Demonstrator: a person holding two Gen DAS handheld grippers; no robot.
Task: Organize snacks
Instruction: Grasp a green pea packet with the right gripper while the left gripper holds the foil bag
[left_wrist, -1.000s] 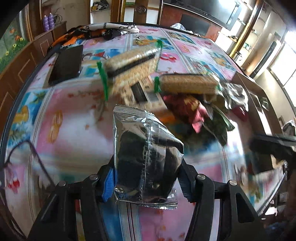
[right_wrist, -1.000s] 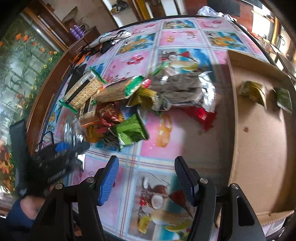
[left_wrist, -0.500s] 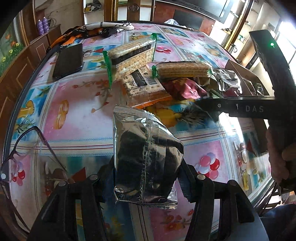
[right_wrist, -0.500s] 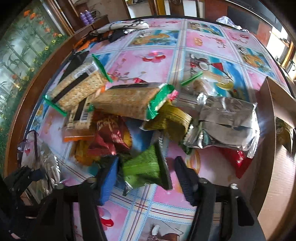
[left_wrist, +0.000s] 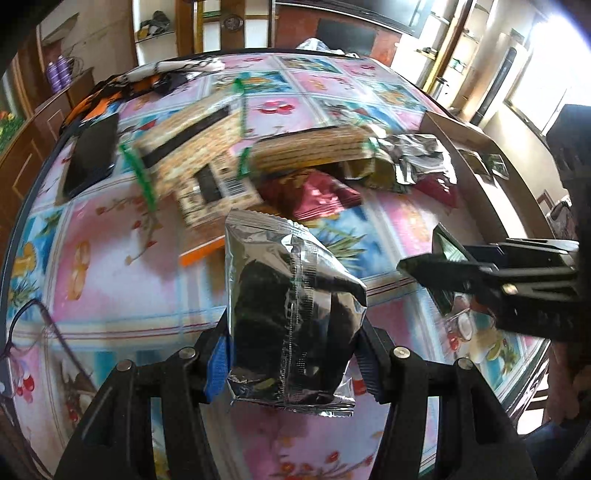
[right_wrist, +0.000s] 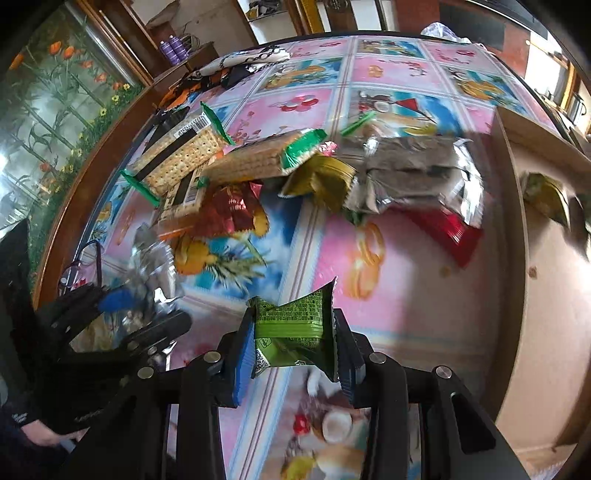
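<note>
Right wrist view: right gripper (right_wrist: 293, 354) jaws pinch a green packet (right_wrist: 291, 328) above the counter (right_wrist: 406, 288), beside the cardboard box (right_wrist: 546, 295). Left gripper (left_wrist: 293, 363) jaws clamp a silver packet (left_wrist: 291, 314); slick foil might slip if squeezed loosely.

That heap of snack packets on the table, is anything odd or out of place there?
The snack packets lie jumbled and overlapping. A pair of eyeglasses and a dark phone sit among them on the tablecloth, though neither is food.
</note>
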